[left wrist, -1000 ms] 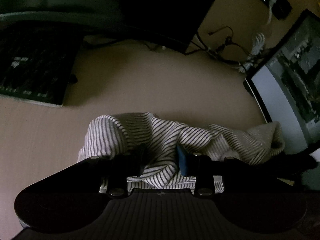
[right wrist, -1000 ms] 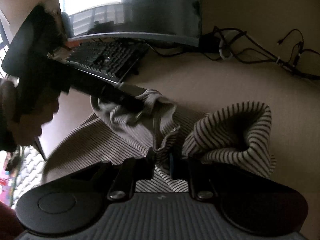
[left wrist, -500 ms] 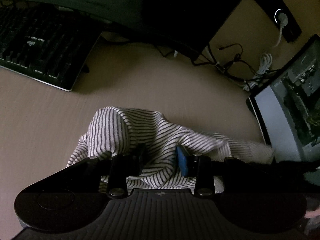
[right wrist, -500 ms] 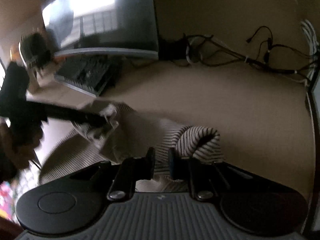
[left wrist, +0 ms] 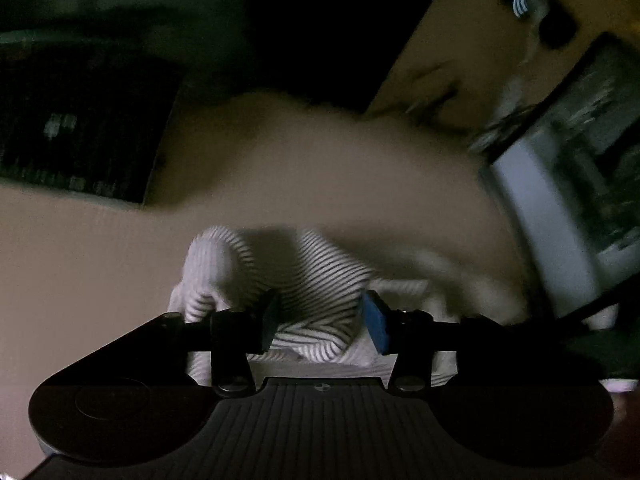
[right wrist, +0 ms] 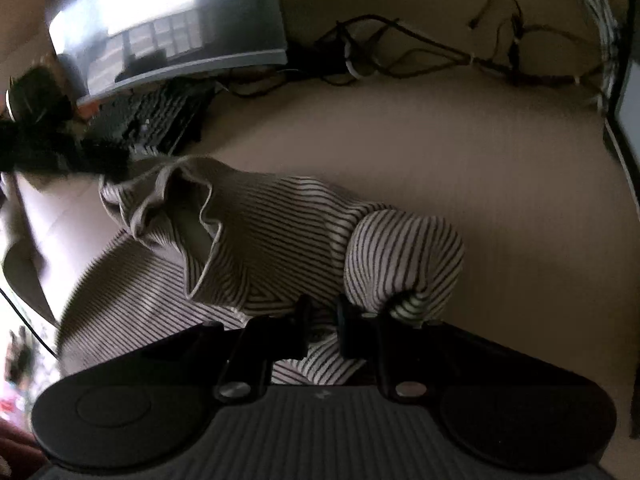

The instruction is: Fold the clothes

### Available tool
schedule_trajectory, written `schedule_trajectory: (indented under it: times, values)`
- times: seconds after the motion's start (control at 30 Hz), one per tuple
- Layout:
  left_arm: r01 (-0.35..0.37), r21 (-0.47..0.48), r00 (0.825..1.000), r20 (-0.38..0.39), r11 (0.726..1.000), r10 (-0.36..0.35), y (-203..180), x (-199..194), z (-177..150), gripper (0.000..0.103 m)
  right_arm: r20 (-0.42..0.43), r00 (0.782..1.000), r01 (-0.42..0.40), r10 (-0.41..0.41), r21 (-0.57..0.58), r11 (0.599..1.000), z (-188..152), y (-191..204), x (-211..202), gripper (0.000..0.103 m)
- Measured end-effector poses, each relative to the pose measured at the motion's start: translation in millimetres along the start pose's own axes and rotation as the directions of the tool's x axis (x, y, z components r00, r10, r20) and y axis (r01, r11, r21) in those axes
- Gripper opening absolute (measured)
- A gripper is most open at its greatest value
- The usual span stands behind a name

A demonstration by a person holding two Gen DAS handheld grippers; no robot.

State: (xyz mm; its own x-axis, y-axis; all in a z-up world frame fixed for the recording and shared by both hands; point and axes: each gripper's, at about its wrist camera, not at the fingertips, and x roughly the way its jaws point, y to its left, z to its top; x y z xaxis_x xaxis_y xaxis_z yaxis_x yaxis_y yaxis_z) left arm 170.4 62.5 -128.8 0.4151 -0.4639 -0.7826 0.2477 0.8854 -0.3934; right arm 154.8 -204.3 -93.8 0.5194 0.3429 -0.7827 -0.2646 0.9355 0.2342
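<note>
A white garment with thin dark stripes lies bunched on the beige desk. My right gripper is shut on a fold of it, and the cloth balloons out on both sides of the fingers. In the left wrist view the same striped garment sits between the fingers of my left gripper, which stand apart with the cloth bunched between them. The left gripper also shows in the right wrist view as a dark blurred shape at the cloth's far left edge.
A black keyboard lies at the back left under a monitor. A second screen stands at the right. Tangled cables run along the desk's back edge.
Both grippers have swung about with the garment; the views are blurred by motion. The cloth between them has bunched closer together. The right gripper stays shut on its fold.
</note>
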Motion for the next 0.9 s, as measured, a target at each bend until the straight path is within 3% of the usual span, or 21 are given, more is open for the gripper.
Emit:
schedule_trajectory:
  times: [0.1, 0.17, 0.2, 0.23, 0.3, 0.47, 0.63, 0.73, 0.9]
  values:
    - [-0.003, -0.071, 1.000, -0.008, 0.997, 0.002, 11.1, 13.8, -8.5, 0.047, -0.015, 0.999, -0.036, 0.035, -0.014, 0.999, 4.5, -6.2, -15.2, 0.011]
    - [0.005, -0.076, 1.000, 0.005, 0.997, -0.005, 12.7, 12.2, -13.1, 0.048, 0.017, 0.997, -0.072, 0.073, -0.046, 0.996, 17.5, -6.8, -32.7, 0.018]
    - [0.009, -0.079, 1.000, 0.007, 0.997, -0.009, 13.9, 11.6, -15.6, 0.049, 0.049, 0.994, -0.092, 0.096, -0.072, 0.993, 28.6, -5.5, -40.2, 0.030]
    - [0.014, -0.082, 1.000, 0.010, 0.997, -0.013, 15.0, 11.0, -18.0, 0.049, 0.082, 0.989, -0.112, 0.120, -0.100, 0.989, 39.7, -4.2, -47.7, 0.058]
    - [0.023, -0.088, 1.000, 0.014, 0.996, -0.022, 17.4, 9.8, -22.8, 0.049, 0.118, 0.980, -0.140, 0.158, -0.148, 0.979, 58.3, 1.3, -52.4, 0.085]
    - [0.064, -0.124, 0.998, -0.017, 0.990, -0.067, 30.2, 4.0, -24.7, 0.052, 0.041, 0.983, -0.165, 0.178, -0.220, 0.961, 83.3, 33.0, 1.7, 0.085]
    - [0.072, -0.060, 0.997, -0.019, 0.996, -0.074, 29.7, 5.9, -31.4, 0.054, -0.044, 0.983, -0.185, 0.180, -0.259, 0.948, 97.5, 55.9, 56.2, 0.085]
    - [0.037, -0.093, 0.999, -0.032, 0.995, -0.040, 23.2, 1.5, -29.2, 0.059, -0.090, 0.982, -0.186, 0.168, -0.254, 0.949, 90.2, 56.3, 77.4, 0.085]
    - [-0.047, -0.007, 0.998, -0.032, 0.999, 0.047, 2.2, -3.1, -29.7, 0.063, -0.133, 0.975, -0.206, 0.179, -0.239, 0.949, 77.7, 52.0, 88.9, 0.081]
